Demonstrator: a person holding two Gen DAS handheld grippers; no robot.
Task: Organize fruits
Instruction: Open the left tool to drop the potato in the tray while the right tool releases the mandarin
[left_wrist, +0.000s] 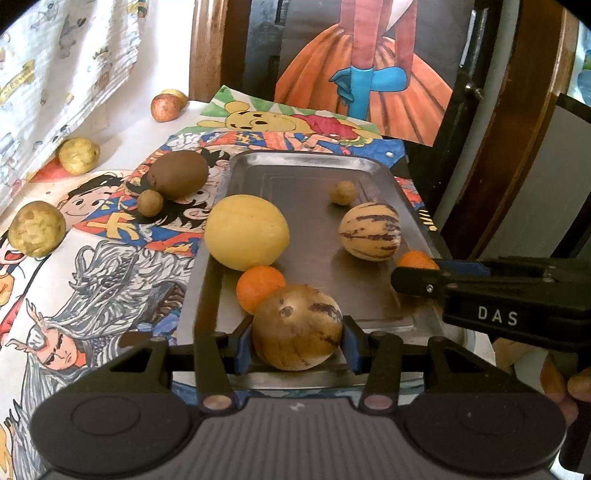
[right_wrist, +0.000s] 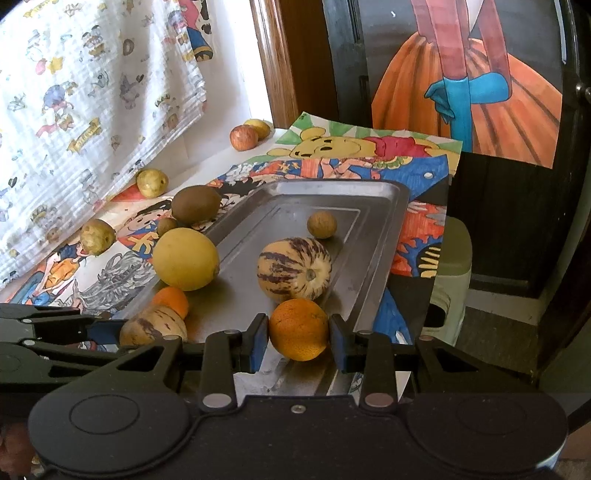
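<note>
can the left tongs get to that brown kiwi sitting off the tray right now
Probably not yet. The left tongs are closed on a striped brown fruit at the tray's near end. The kiwi lies left of the tray with open space around it, so once that fruit is released the way looks free.

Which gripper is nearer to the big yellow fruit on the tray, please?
Left. The left gripper sits just this side of the yellow fruit, around a striped fruit. The right gripper is across the tray, around an orange.
</note>
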